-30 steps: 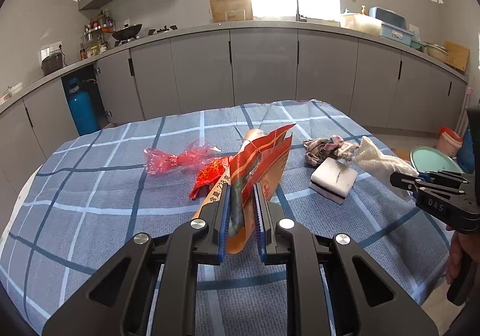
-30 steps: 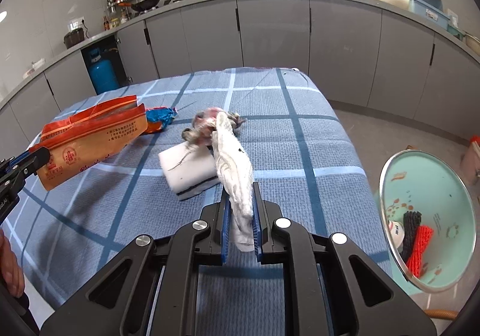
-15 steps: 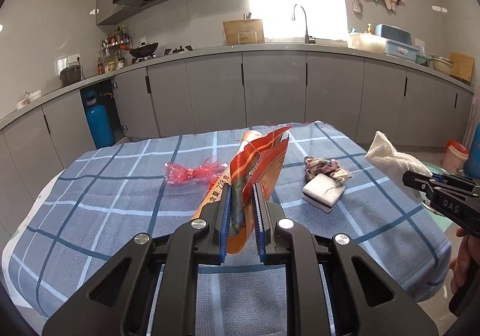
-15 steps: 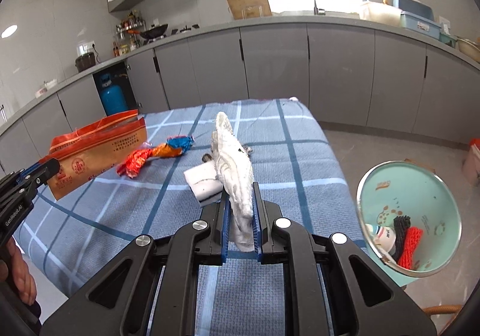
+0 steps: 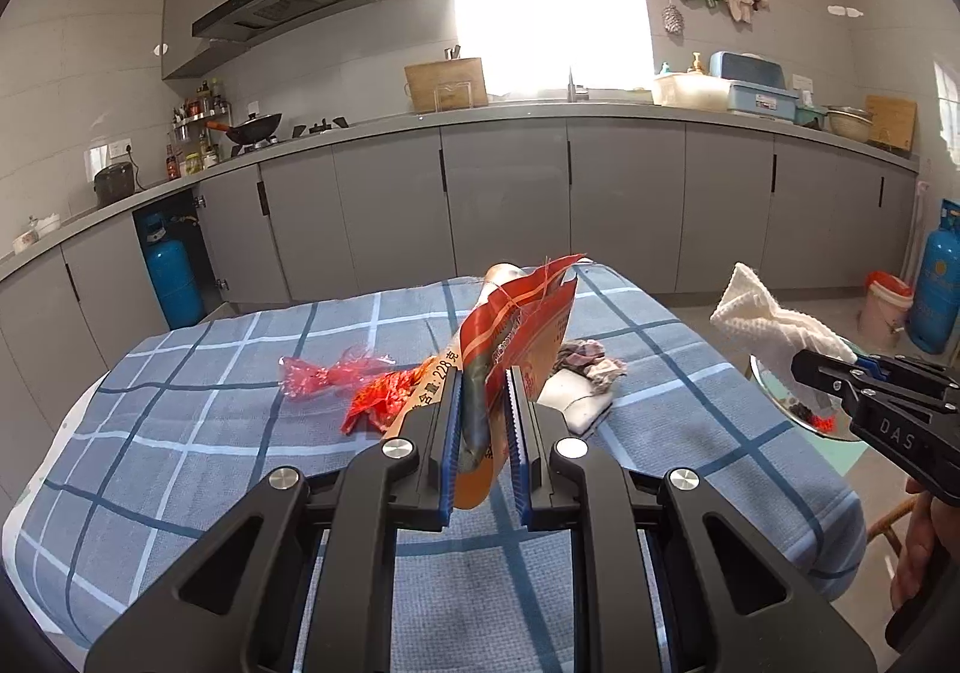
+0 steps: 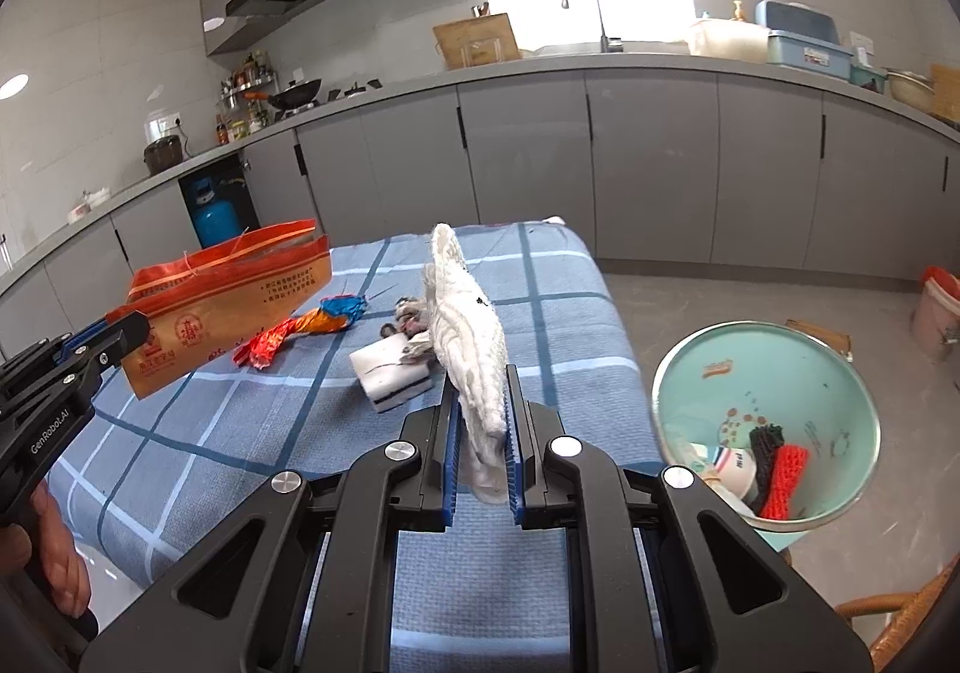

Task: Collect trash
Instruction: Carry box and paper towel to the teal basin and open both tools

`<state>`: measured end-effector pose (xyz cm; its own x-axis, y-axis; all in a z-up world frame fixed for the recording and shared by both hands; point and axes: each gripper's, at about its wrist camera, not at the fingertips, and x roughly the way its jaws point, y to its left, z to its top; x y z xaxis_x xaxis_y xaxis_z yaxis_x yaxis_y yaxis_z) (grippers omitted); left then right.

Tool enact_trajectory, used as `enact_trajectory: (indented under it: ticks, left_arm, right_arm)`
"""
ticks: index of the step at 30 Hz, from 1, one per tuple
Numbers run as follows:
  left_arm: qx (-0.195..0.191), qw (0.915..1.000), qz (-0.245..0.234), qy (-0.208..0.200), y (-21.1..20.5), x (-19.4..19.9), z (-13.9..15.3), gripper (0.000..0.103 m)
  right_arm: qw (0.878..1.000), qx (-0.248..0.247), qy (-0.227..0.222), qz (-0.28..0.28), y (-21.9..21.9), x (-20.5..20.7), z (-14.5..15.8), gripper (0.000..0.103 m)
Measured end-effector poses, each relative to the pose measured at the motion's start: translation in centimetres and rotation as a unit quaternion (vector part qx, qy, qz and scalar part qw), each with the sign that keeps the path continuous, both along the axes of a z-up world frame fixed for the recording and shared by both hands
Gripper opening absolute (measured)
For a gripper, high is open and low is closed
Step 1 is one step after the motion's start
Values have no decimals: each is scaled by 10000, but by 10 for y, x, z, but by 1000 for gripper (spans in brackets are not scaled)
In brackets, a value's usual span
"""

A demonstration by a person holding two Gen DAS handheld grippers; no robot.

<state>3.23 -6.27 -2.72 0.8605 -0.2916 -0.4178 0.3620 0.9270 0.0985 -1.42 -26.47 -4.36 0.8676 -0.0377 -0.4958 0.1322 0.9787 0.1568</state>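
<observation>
Left wrist view: the left gripper (image 5: 485, 421) is clamped on an orange-red snack bag (image 5: 516, 325) printed with Chinese characters and "228", held upright above the blue checked tablecloth (image 5: 180, 433). On the cloth beyond lie a clear red wrapper (image 5: 327, 373), a crumpled red-orange wrapper (image 5: 384, 397), a white sponge (image 5: 576, 403) and a wad of dirty scraps (image 5: 591, 361) on its far edge. At the right, the right gripper (image 5: 840, 373), marked "DAS", pinches a white cloth (image 5: 774, 325).

Right wrist view: the right gripper (image 6: 483, 433) is closed on the white cloth (image 6: 468, 331), which stands upright between the pads. Low at the right sits a mint-green bin (image 6: 852, 391) holding a small white cup with lettering too small to read, a black mesh piece, a red mesh piece (image 6: 783, 478) and some crumbs. At the left, the left gripper (image 6: 120, 331), marked "GenRobot.AI", grips the snack bag (image 6: 240, 301) at its near end.
</observation>
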Motion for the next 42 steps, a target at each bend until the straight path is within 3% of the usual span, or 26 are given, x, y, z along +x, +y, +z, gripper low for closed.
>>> enact_trajectory:
  ticks: [25, 31, 42]
  left_arm:
    - [-9, 9975, -693, -130, -62, 5, 10, 15]
    - [-2, 9935, -1128, -145, -99, 1, 11, 15]
    - [252, 9788, -2034, -21, -191, -2, -6, 15]
  right_arm:
    - [9981, 96, 79, -604, -48, -10, -12, 14]
    - [9950, 114, 87, -985, -79, -19, -15, 14]
    - [9843, 151, 273, -1738, -148, -32, -34, 14]
